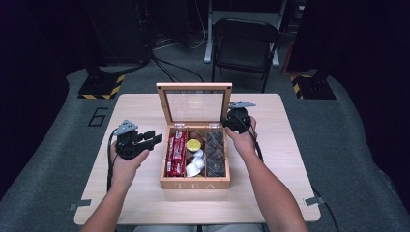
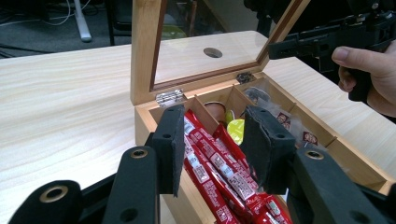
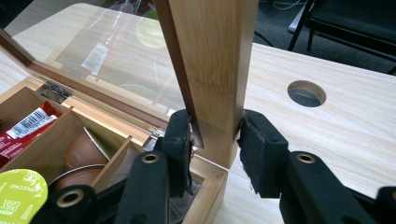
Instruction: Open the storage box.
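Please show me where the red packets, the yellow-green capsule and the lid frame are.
red packets (image 2: 219,172), left gripper view, on a middle packet.
yellow-green capsule (image 1: 193,144), high view, its top.
lid frame (image 3: 217,70), right gripper view, its wooden side rail.

Wooden tea box (image 1: 195,184) mid-table, glass lid (image 1: 194,105) upright, compartments filled

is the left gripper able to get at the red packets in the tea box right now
Probably yes. The lid stands upright, clamped at its frame by the right gripper, so the box is open on top. The red packets lie uncovered just past the left gripper, with nothing between; its jaws look nearly shut and empty.
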